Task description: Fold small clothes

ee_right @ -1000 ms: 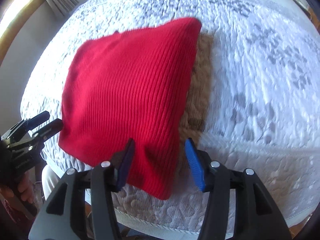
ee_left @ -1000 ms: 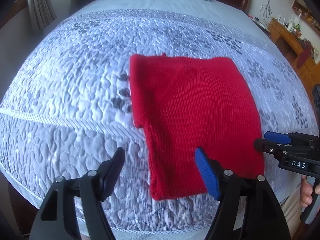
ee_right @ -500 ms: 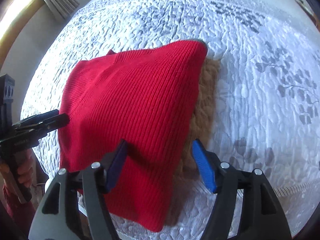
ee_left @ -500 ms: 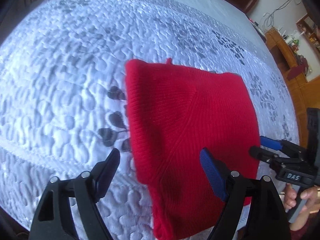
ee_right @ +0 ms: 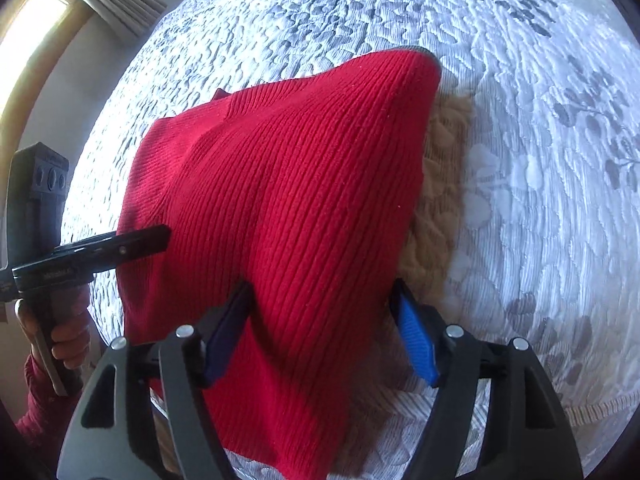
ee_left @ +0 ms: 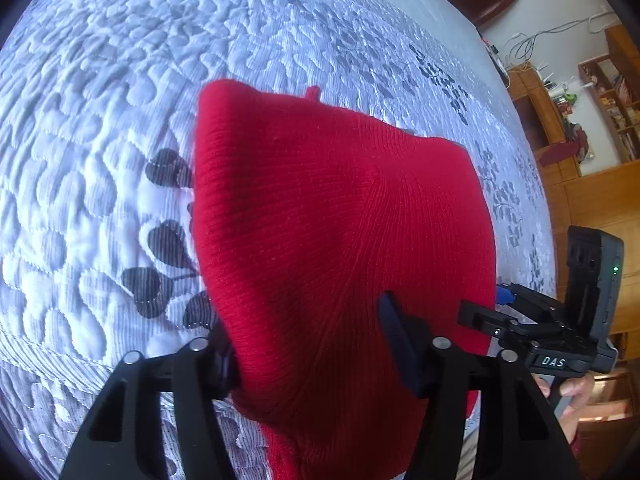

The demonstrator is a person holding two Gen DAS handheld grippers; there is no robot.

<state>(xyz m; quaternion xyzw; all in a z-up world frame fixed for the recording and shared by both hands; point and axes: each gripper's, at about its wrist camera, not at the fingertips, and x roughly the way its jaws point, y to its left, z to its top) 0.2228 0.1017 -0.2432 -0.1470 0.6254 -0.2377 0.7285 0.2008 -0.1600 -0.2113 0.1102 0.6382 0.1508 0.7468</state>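
A red ribbed knit garment (ee_left: 340, 240) lies folded on the quilted white-grey bedspread (ee_left: 100, 160). My left gripper (ee_left: 310, 348) straddles its near left corner. The jaws are closing with the knit between them, and the left finger (ee_left: 222, 360) sits at the fabric's edge. In the right wrist view the same garment (ee_right: 300, 184) fills the middle. My right gripper (ee_right: 320, 336) straddles its near right corner, jaws opening, blue pad (ee_right: 416, 348) just off the edge. Each gripper shows in the other's view: the right gripper (ee_left: 484, 306) and the left gripper (ee_right: 152, 240).
The bedspread's (ee_right: 540, 160) near edge runs just below the garment. A tan patch (ee_right: 440, 184) lies right of the garment. Wooden shelves (ee_left: 600, 92) stand to the right, a curtain (ee_right: 116, 4) to the left. A hand (ee_right: 68, 336) in a red sleeve holds the left gripper.
Both grippers came down and closer over the garment's near edge, and its corners now sit between their fingers. The left jaws have narrowed, the right jaws have widened.
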